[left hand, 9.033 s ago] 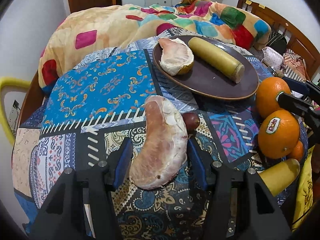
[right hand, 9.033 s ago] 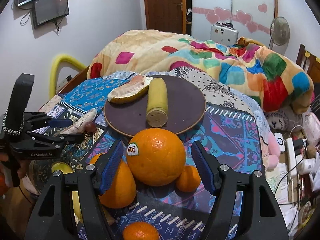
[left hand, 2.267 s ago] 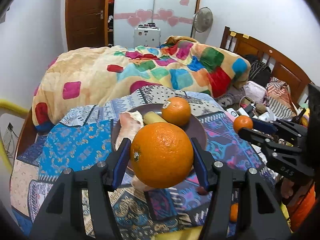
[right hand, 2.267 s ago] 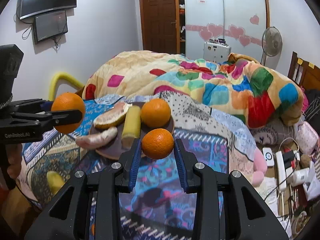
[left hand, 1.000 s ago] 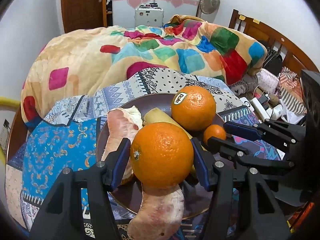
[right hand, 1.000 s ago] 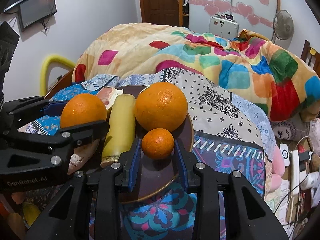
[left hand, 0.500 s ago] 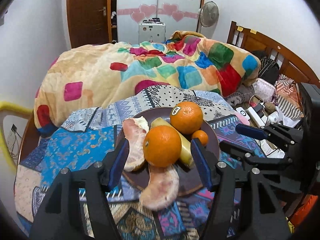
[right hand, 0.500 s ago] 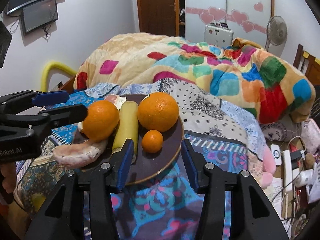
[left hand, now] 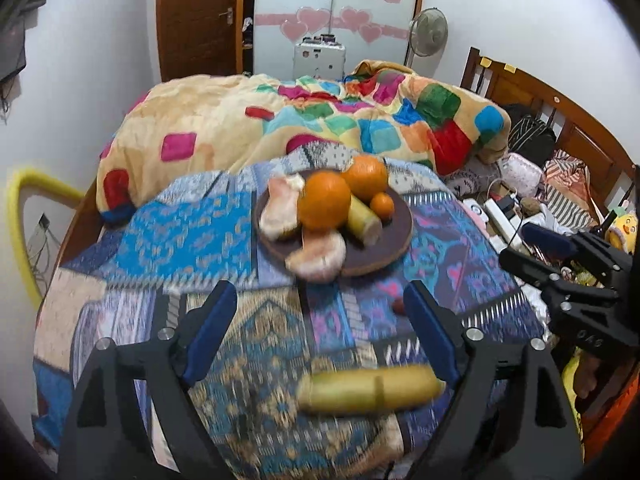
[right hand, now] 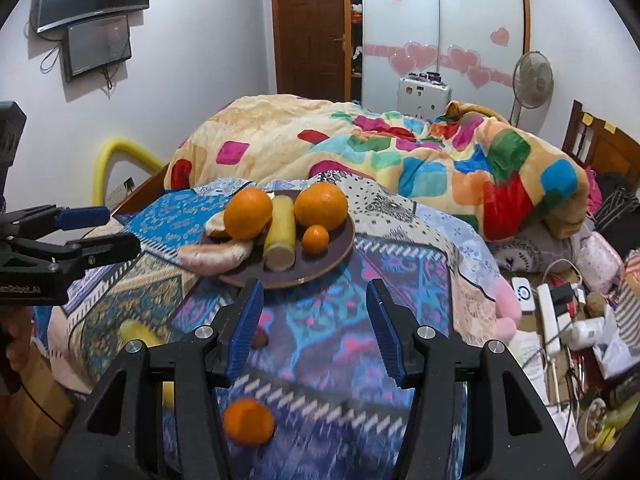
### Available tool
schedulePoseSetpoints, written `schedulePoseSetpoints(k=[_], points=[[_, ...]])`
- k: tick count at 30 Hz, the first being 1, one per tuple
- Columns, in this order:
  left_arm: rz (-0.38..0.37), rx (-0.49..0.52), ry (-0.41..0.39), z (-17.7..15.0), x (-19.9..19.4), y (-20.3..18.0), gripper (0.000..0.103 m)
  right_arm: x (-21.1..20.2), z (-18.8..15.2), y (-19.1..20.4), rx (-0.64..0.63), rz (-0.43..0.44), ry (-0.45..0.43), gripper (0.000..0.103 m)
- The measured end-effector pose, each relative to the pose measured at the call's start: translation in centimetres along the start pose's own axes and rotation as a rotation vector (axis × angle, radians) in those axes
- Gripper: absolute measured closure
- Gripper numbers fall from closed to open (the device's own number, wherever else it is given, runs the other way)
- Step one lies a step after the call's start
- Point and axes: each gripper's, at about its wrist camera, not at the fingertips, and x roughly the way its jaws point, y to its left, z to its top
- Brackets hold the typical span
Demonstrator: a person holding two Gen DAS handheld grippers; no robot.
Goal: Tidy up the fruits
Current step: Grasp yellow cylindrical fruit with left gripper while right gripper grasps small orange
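patterned bedspread (left hand: 192, 236) is carrying the brown plate (left hand: 394, 248) near its far edge, oranges (right hand: 247, 214) and peeled fruit sitting on it. your left gripper (left hand: 316, 334) and right gripper (right hand: 316, 322) are both opening, nothing between their jaws.

The plate (right hand: 344, 248) is dark brown, and the oranges (right hand: 320, 205) on it are bright orange. The cloth (right hand: 400, 280) has blue, purple and pink swirly patterns. The blanket (right hand: 360, 148) is cream with red, green, blue and pink squares.
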Motion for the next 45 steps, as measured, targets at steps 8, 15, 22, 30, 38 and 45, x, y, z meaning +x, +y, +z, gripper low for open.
schedulePoseSetpoints(k=[8,15,22,30,38,45], points=[[-0.065,-0.025,0.067,-5.2,-0.1,-2.7,0.016,-2.5,-3.7,0.6,-0.011,-0.027,-0.001,0.052],[-0.026,-0.010,0.075,-7.1,1.3,-5.8,0.016,-3.1,-6.7,0.3,0.014,-0.030,0.023,0.051],[0.051,-0.031,0.068,-7.5,3.6,-6.4,0.014,-3.3,-8.4,-0.8,0.046,-0.031,0.049,0.051],[-0.006,-0.078,0.087,-8.4,5.5,-4.2,0.020,-3.2,-9.1,0.1,0.029,-0.008,0.063,0.051],[-0.035,-0.012,0.087,-9.0,4.5,-2.8,0.046,-1.3,-8.9,1.9,0.013,0.029,0.082,0.051],[-0.026,-0.001,0.092,-9.7,3.3,0.1,0.078,1.0,-8.6,3.4,0.005,0.056,0.104,0.051]])
